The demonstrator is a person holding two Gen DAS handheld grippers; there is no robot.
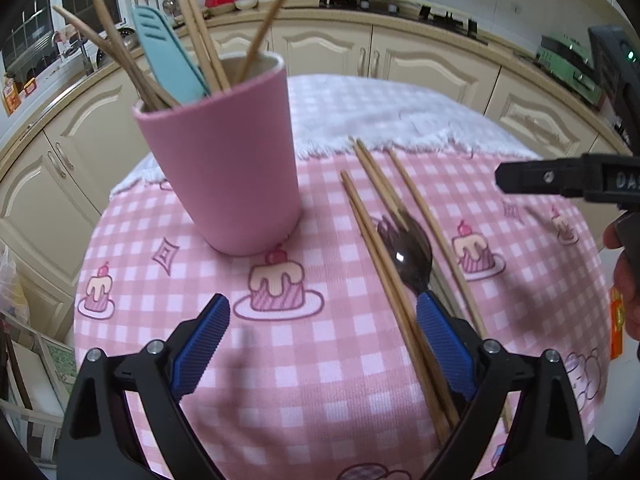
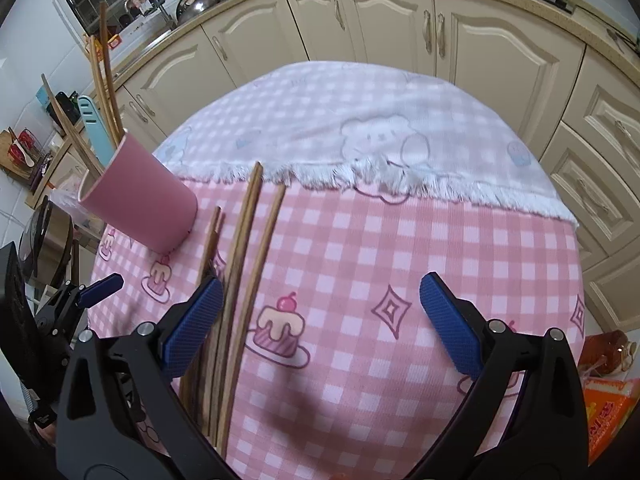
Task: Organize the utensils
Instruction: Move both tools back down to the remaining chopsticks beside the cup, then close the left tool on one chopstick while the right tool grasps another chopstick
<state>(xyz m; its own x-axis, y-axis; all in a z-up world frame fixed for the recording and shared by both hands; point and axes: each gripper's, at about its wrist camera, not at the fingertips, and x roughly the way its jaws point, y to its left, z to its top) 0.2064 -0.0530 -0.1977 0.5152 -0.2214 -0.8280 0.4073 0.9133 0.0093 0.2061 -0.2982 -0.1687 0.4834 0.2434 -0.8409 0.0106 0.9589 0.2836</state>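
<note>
Loose wooden chopsticks (image 1: 384, 240) lie in a rough bundle on my pink checked tablecloth (image 1: 320, 360), pointing away from me toward its white fringed edge; a dark spork (image 1: 406, 256) lies among them, its tines aimed the same way; to their left stands the pink cup (image 1: 228, 160), upright, already holding several chopsticks and a light blue utensil (image 1: 168, 56) that lean out over its rim; my left gripper (image 1: 323, 348) hangs low over the cloth with its blue pads spread wide and nothing between them, the right pad just beside the spork's handle; my right gripper (image 2: 320, 320) is likewise gaping, empty, its left pad next to the chopstick bundle (image 2: 240, 260); beyond the table, cream kitchen cabinets (image 2: 400, 20) curve round under a countertop.
</note>
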